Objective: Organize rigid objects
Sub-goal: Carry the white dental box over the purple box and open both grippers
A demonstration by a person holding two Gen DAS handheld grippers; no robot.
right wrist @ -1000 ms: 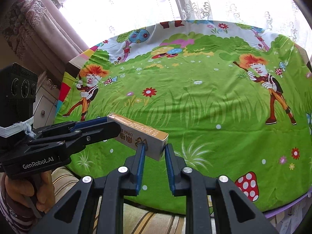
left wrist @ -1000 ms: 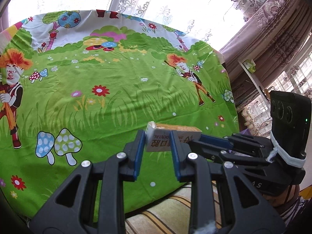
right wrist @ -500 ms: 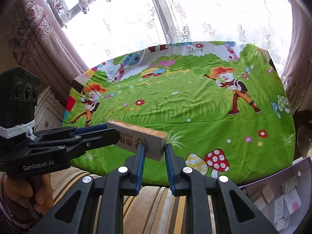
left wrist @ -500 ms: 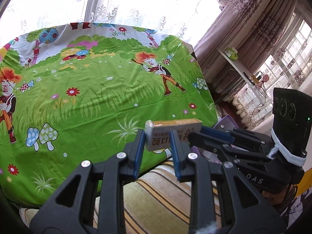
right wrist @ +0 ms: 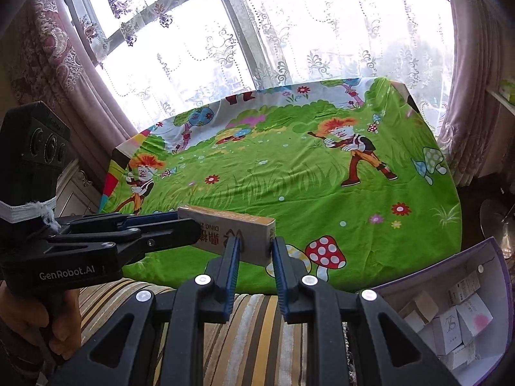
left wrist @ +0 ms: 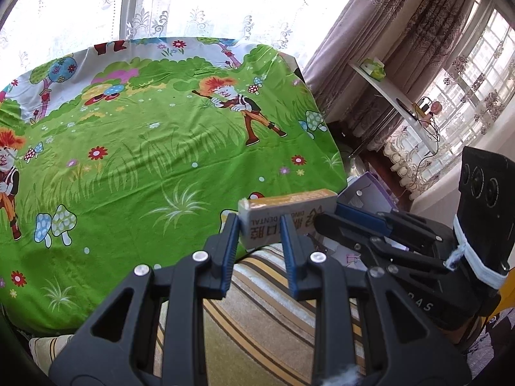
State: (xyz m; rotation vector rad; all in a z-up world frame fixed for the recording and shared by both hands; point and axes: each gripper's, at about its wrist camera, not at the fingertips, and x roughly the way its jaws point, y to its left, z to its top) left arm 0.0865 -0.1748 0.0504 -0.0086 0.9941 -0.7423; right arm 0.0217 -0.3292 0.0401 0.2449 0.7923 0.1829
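Observation:
A long toothpaste carton [left wrist: 283,217], white with an orange top, hangs in the air between both grippers, in front of the table's near edge. My left gripper [left wrist: 260,228] is shut on its left end. My right gripper [right wrist: 256,247] is shut on its right end; the carton [right wrist: 231,230] shows there too. The right gripper also appears at the right of the left wrist view [left wrist: 370,225], and the left gripper at the left of the right wrist view [right wrist: 154,228].
A table under a green cartoon cloth [right wrist: 289,173] lies ahead. A purple-edged box [right wrist: 495,292] holding several small white cartons [right wrist: 450,321] sits low at the right. A striped cushion [right wrist: 257,331] is below the grippers. Curtains and a window stand behind.
Both grippers have drawn back and to the right with the carton, from over the cloth to off the table's near edge. The purple box has come into view.

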